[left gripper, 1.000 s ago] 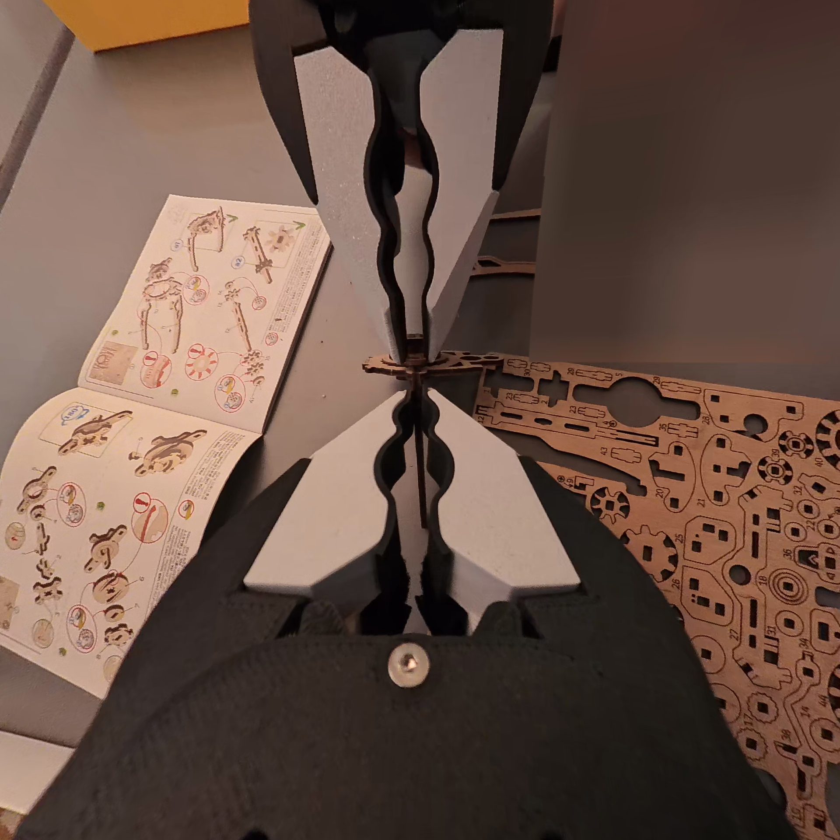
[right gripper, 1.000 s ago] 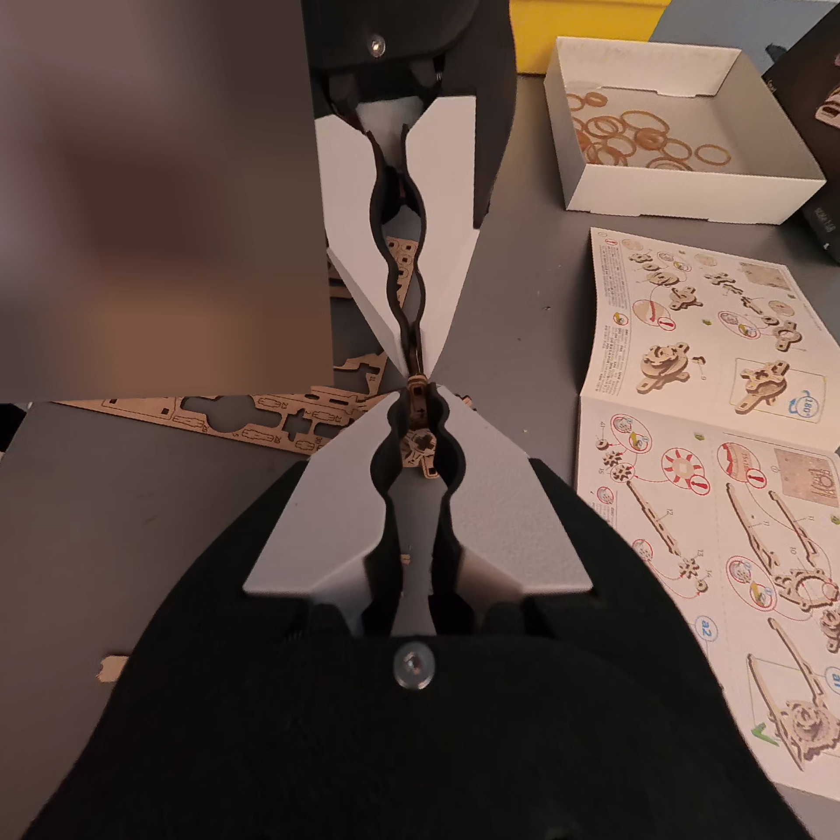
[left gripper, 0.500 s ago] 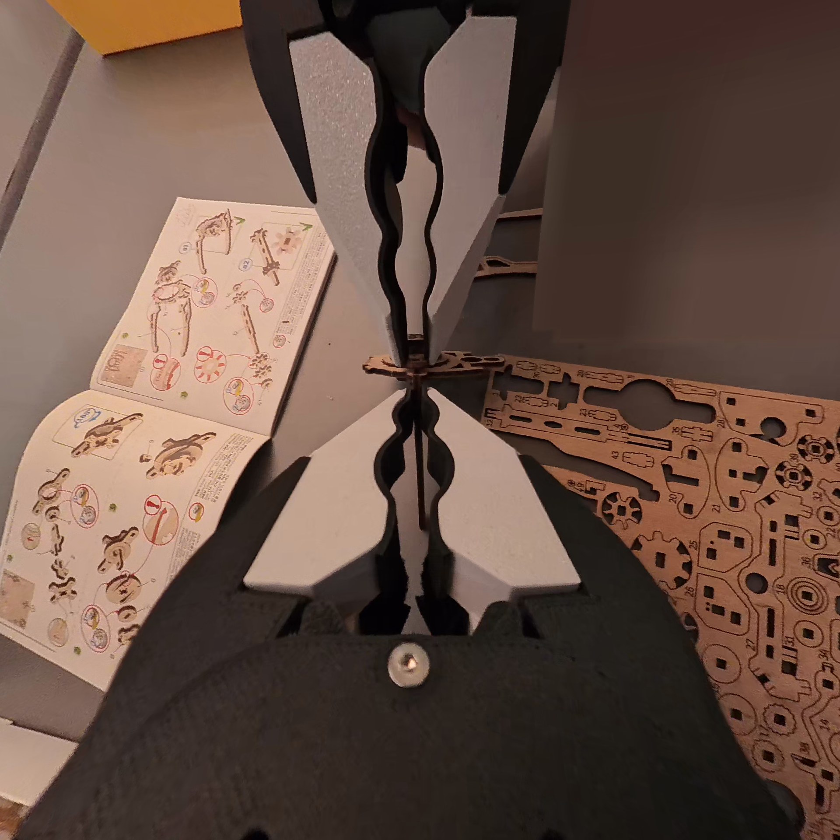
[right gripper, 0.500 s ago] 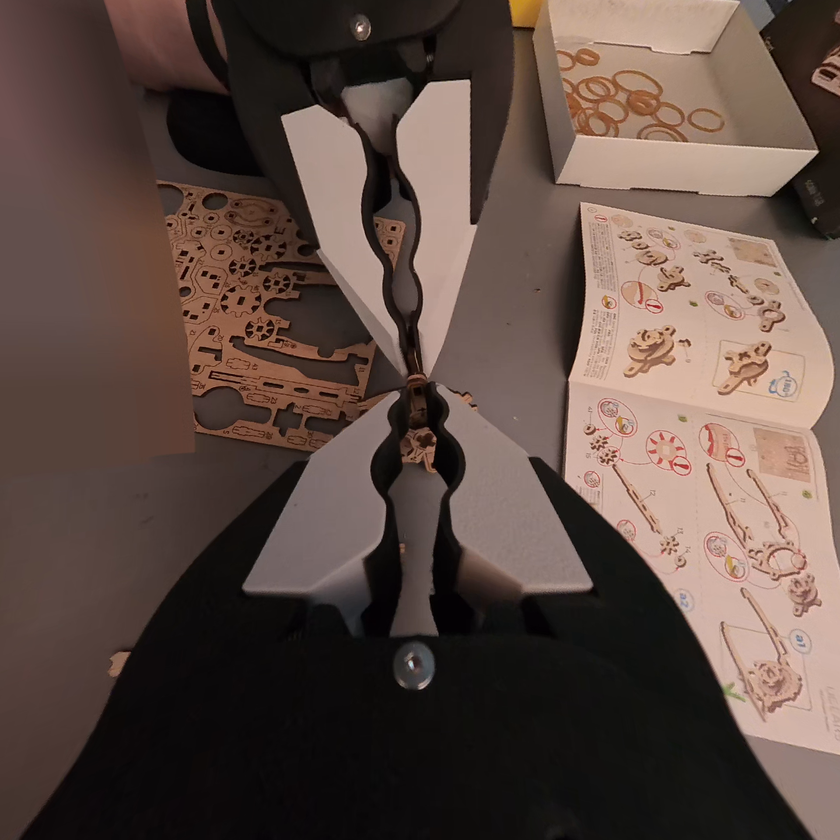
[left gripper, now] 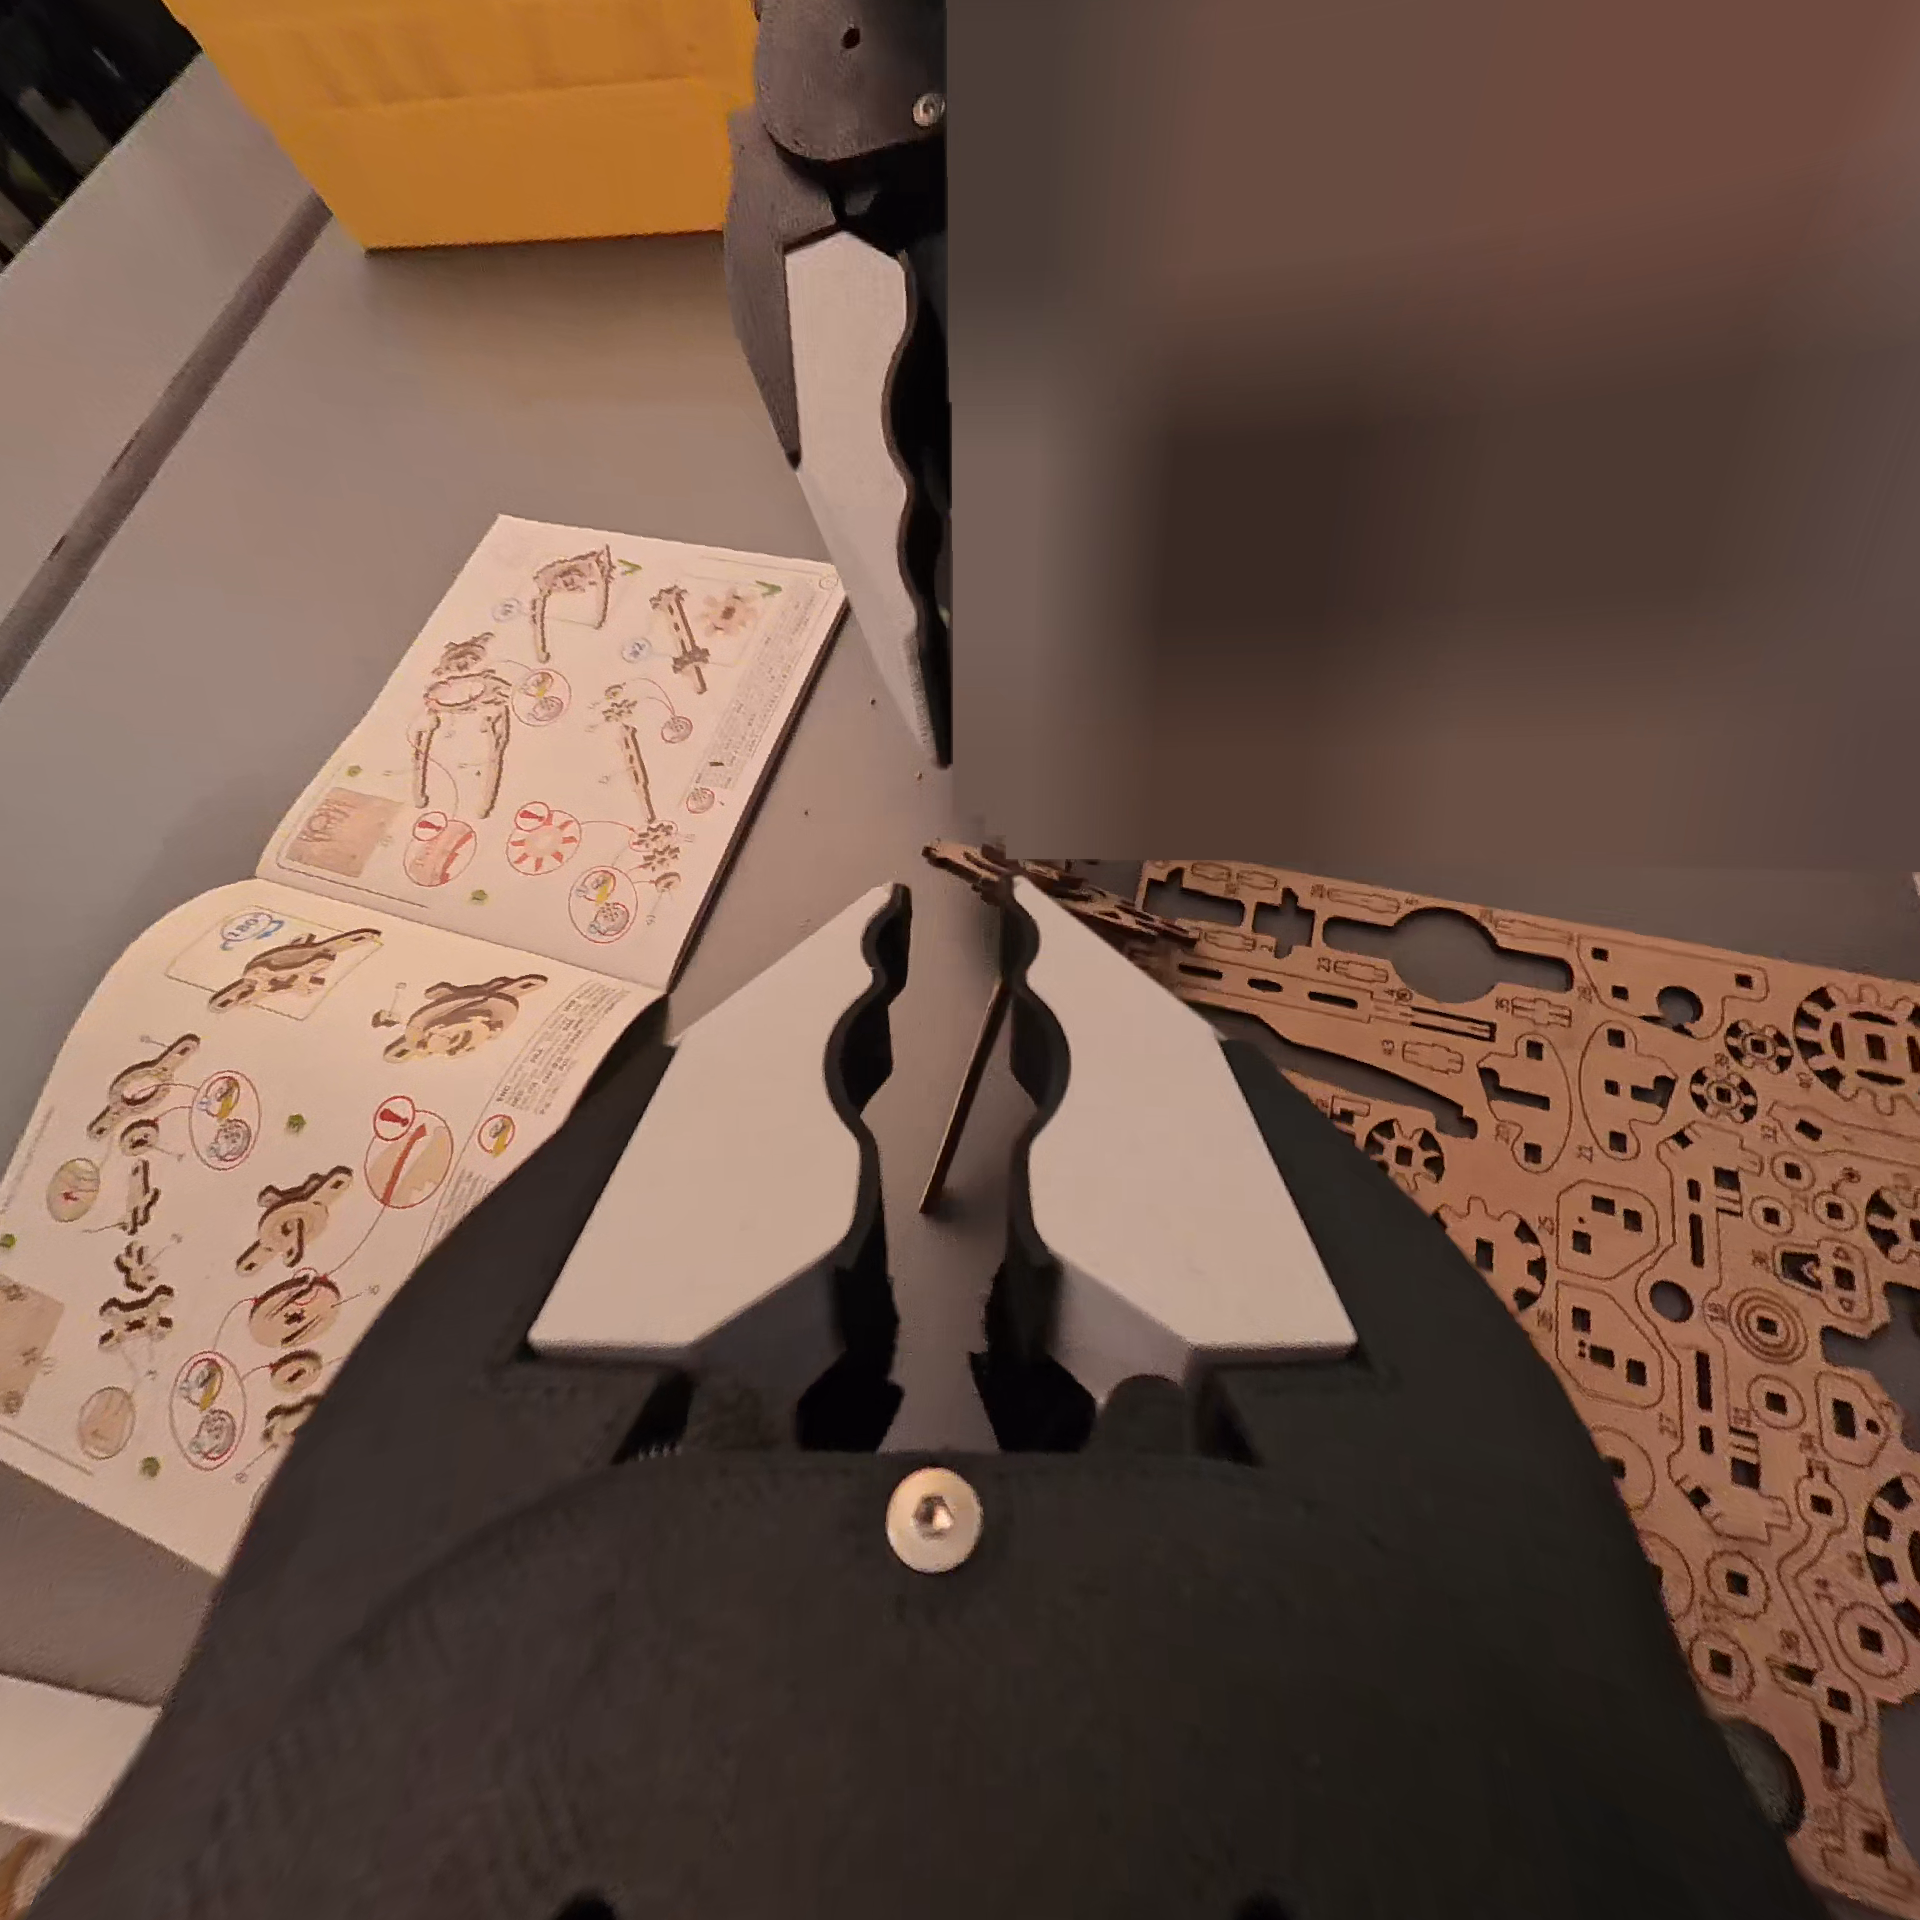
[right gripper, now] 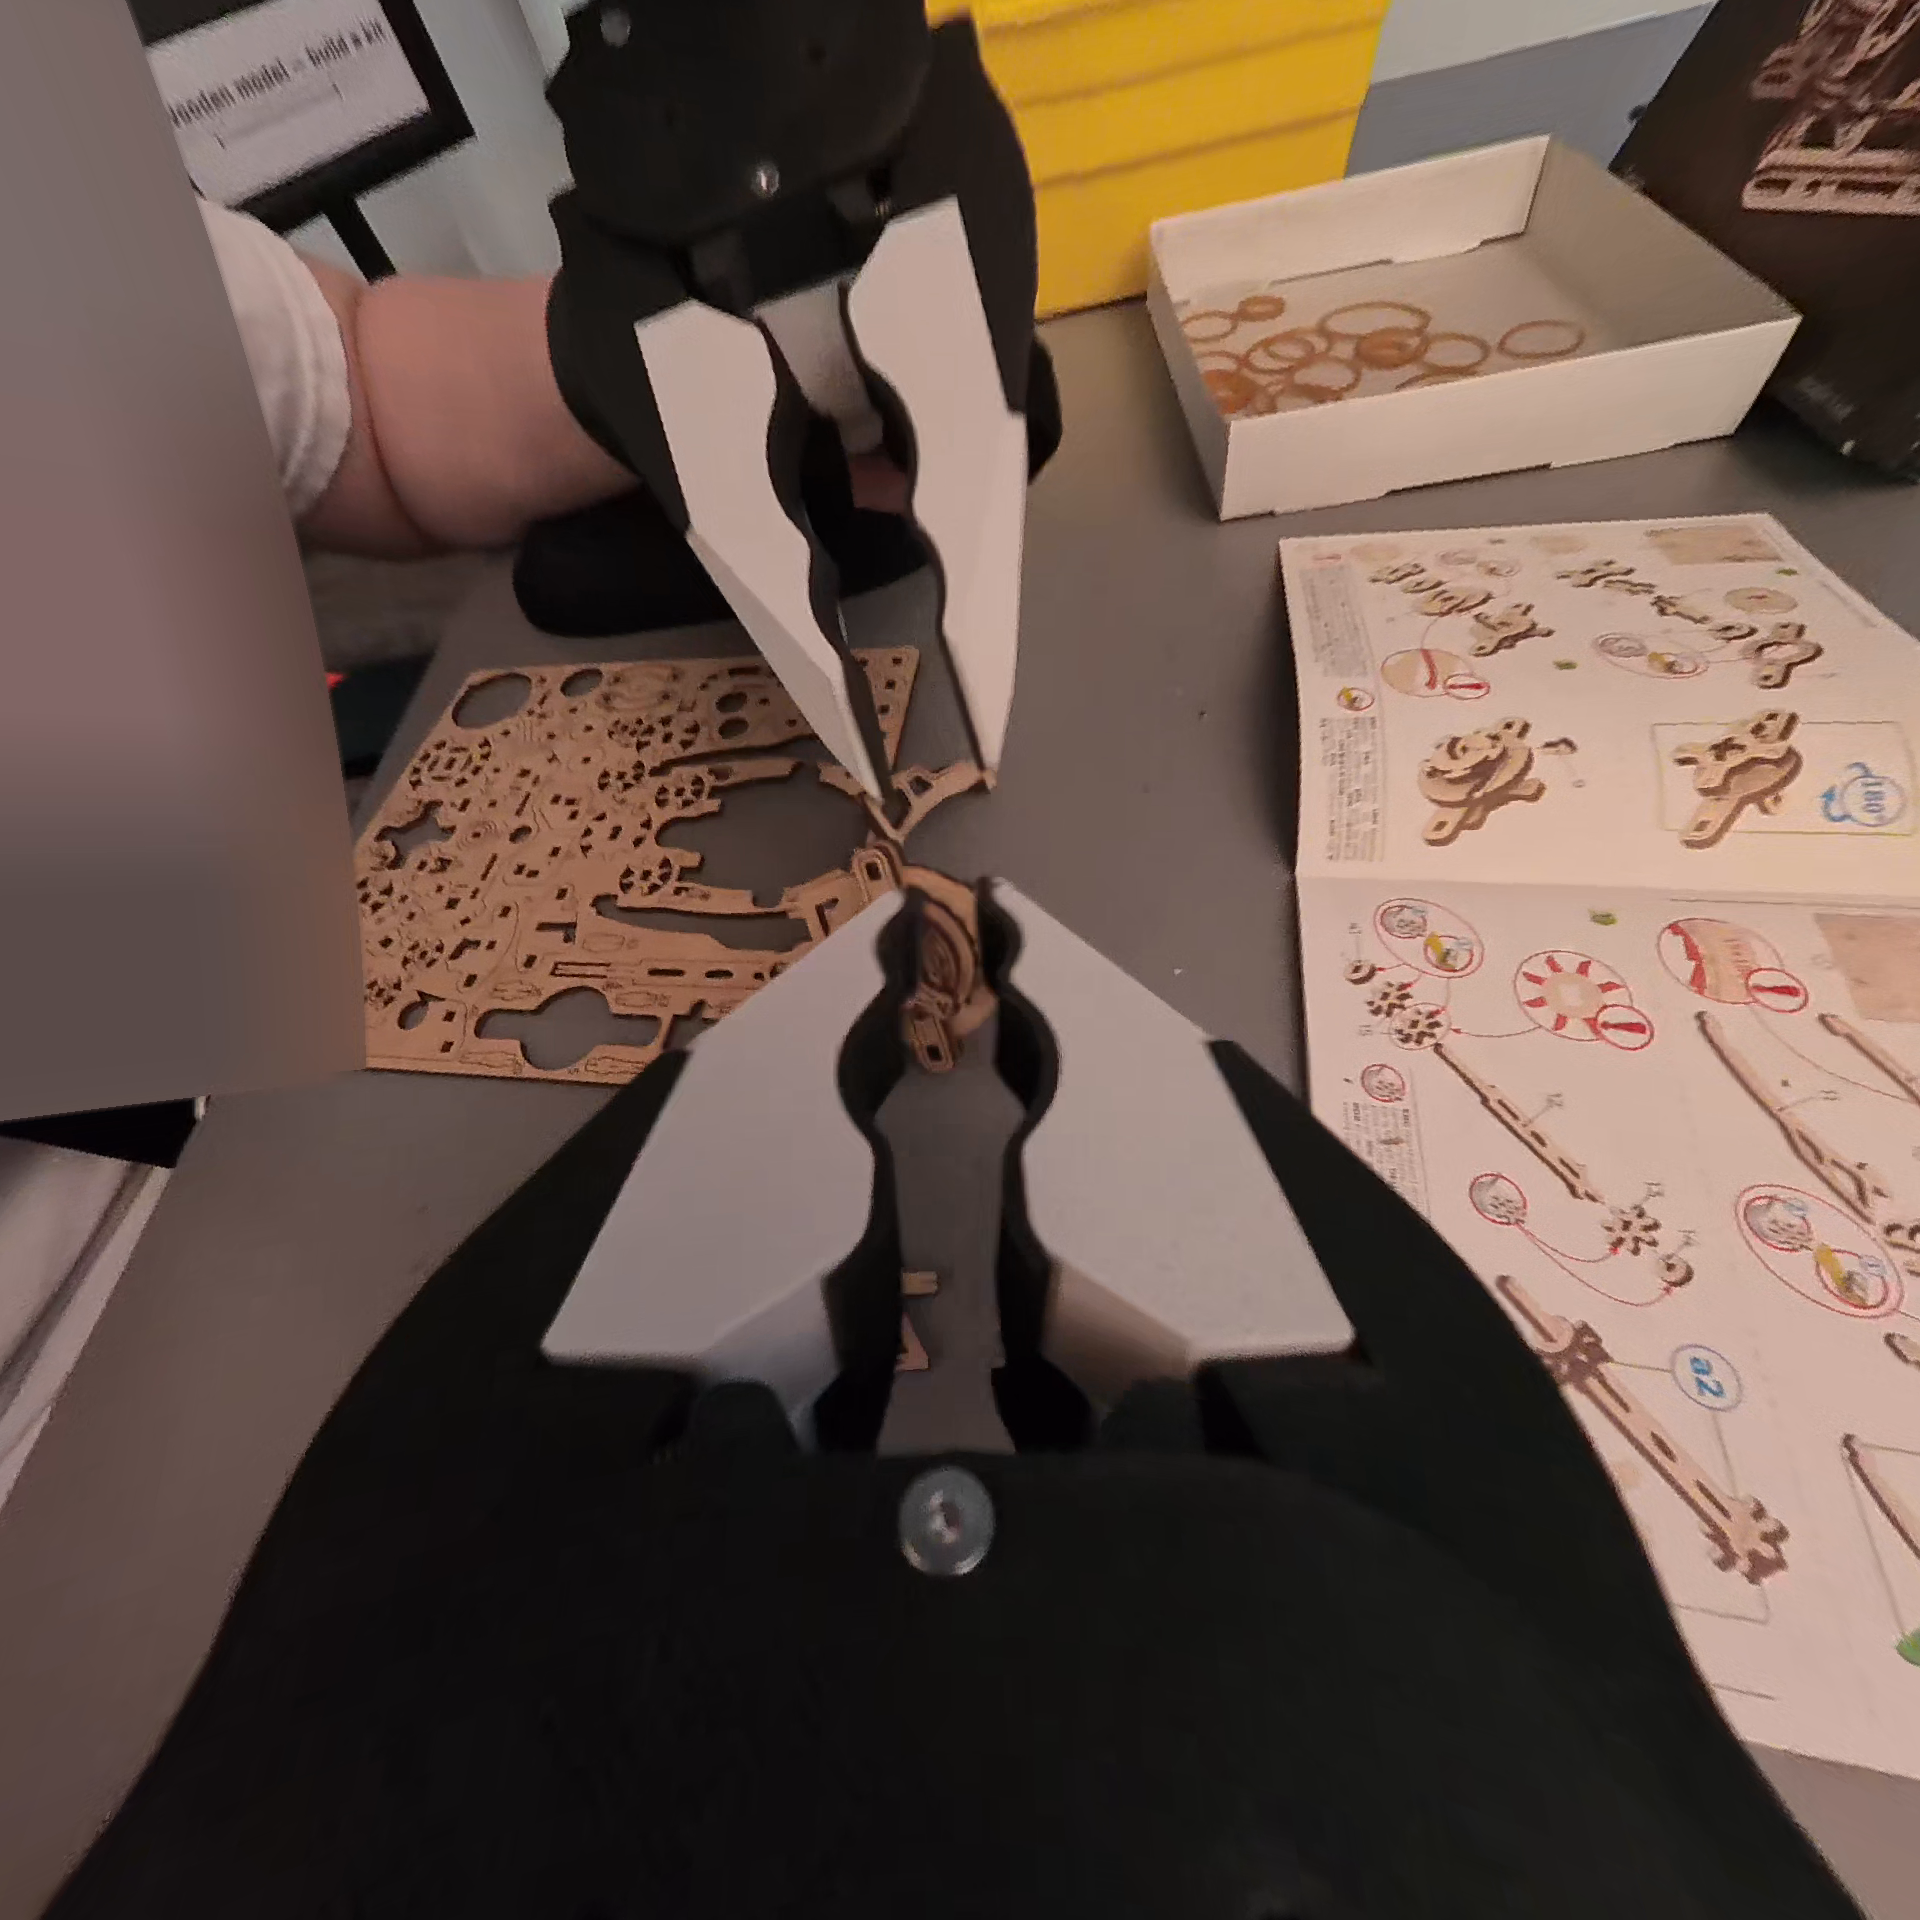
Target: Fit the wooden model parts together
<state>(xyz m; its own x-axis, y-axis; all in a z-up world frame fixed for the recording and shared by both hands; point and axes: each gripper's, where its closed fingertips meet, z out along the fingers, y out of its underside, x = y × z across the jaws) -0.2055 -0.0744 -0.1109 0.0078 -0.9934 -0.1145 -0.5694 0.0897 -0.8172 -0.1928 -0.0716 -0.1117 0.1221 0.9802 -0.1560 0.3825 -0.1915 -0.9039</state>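
Note:
In the right wrist view my right gripper (right gripper: pixel 945 894) is shut on a small wooden model assembly (right gripper: pixel 940 977) with a round, ringed face. My left gripper (right gripper: pixel 925 774) faces it from beyond, open, its tips a little apart from the right's. In the left wrist view my left gripper (left gripper: pixel 956 899) is open. A thin wooden part (left gripper: pixel 966 1091), seen edge-on, sits loosely between its fingers and leans on the right one, with a toothed piece (left gripper: pixel 982 868) at the tips. One finger (left gripper: pixel 852 468) of the right gripper shows above; a blur patch hides the rest.
A laser-cut wooden sheet (left gripper: pixel 1558 1143) lies on the grey table, also in the right wrist view (right gripper: pixel 582 862). An open instruction booklet (left gripper: pixel 416 987) (right gripper: pixel 1610 935) lies beside it. A white box (right gripper: pixel 1455 457) holds several rings. A yellow box (left gripper: pixel 499 114) stands behind. A forearm (right gripper: pixel 436 416) rests behind the left gripper. My two grippers' fingertips are within a few centimetres of each other.
My left gripper has opened; its fingers were shut on the thin part before. The two grippers have drawn slightly apart. The right gripper still holds the wooden assembly.

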